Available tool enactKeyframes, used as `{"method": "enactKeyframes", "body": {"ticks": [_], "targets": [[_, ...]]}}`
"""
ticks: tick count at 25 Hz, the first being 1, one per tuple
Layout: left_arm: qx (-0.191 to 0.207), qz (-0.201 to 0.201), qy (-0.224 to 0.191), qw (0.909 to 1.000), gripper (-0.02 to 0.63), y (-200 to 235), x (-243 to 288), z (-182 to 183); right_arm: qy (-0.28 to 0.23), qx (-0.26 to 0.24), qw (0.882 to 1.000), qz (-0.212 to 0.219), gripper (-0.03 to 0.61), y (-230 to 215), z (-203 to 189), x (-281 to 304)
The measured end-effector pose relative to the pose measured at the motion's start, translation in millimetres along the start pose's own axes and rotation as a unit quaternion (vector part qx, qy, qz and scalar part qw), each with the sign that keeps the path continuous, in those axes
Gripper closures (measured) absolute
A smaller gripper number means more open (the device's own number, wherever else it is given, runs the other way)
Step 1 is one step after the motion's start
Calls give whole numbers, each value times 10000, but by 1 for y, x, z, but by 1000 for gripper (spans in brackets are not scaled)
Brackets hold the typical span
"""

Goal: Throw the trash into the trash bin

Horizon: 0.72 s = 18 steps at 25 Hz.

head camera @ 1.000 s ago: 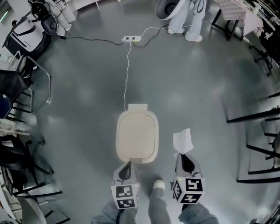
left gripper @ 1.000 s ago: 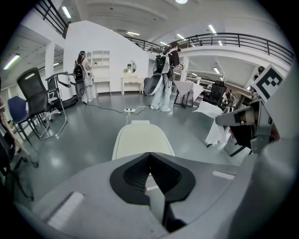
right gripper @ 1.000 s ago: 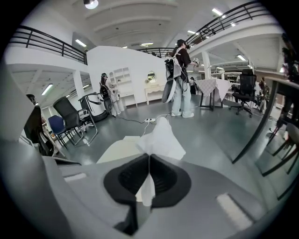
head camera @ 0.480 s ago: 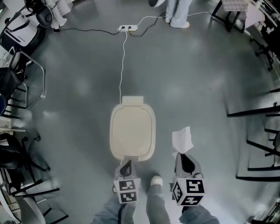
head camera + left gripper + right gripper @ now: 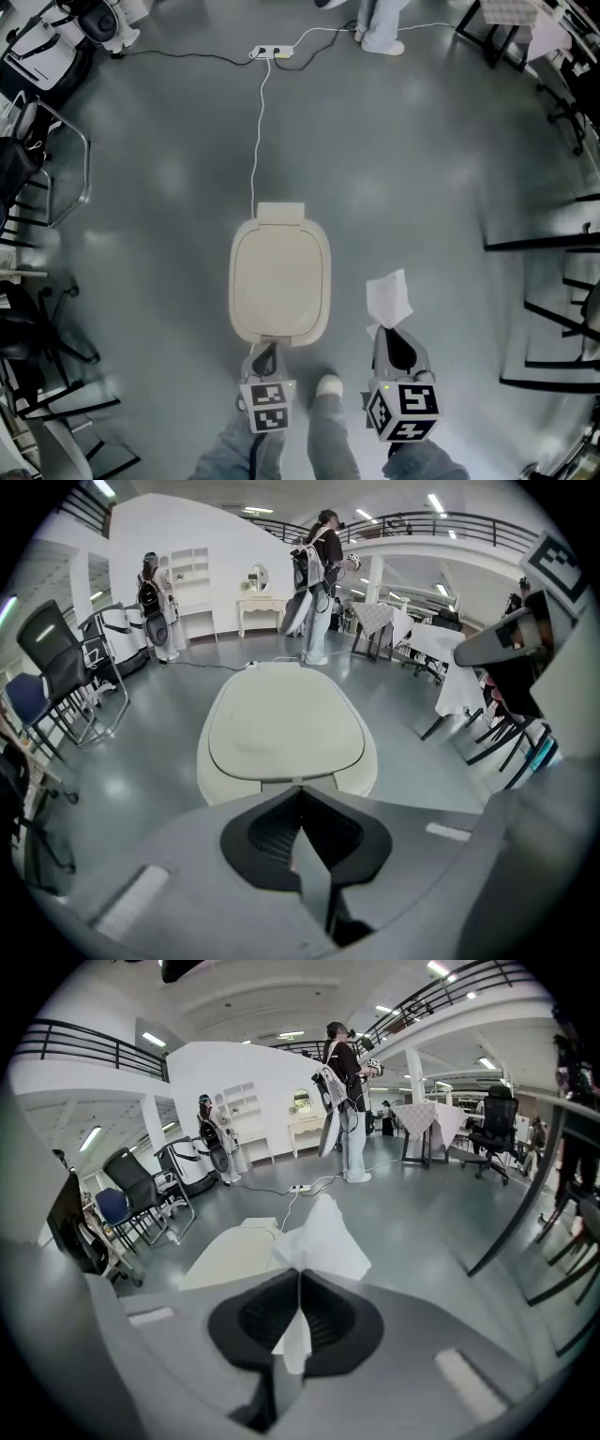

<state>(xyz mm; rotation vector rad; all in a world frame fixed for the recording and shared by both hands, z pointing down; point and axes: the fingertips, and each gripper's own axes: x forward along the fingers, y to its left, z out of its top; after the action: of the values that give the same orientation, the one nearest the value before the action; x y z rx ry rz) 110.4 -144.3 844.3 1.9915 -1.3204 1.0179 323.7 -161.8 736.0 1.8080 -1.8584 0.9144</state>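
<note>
Hovering left tool (image 5: 268, 354): is being held with its jaws pressed together on nothing, its tip just at the near rim of the bin.
Closed trash bin (image 5: 279, 286): is being covered by its pale lid (image 5: 281, 726), which is lying flat; the bin is standing on the grey floor (image 5: 422, 169), ahead of the two tools.
Held tissue (image 5: 387, 298): is being carried above the floor, just right of the trash bin and not yet inside. It is judged very light, limp and easily torn, and likely to flutter or cling rather than drop cleanly.
Grip point: the tissue is being pinched at its near edge, with most of the sheet standing free beyond the jaws. A bunched fold is judged a safer hold than a thin corner.
Clamped right tool (image 5: 395, 339): is being held closed on the tissue, the sheet caught between its pads.
</note>
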Motion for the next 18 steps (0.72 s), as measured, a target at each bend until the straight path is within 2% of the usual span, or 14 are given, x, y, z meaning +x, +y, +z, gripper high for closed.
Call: {"method": "enactKeyframes", "body": {"ticks": [4,10,18], "targets": [[-39,-50,-15,10000,604,0,2,-3,16,-1,10000,-30,566,-1,2,3],[-268,-213,251,9991,604,0,3,2,-38,-47,10000,-17,568,4,13,3],[-365,-35,-96,9993,605,15,-13,32,-39,-160,9998,95,566,19,19,1]]}}
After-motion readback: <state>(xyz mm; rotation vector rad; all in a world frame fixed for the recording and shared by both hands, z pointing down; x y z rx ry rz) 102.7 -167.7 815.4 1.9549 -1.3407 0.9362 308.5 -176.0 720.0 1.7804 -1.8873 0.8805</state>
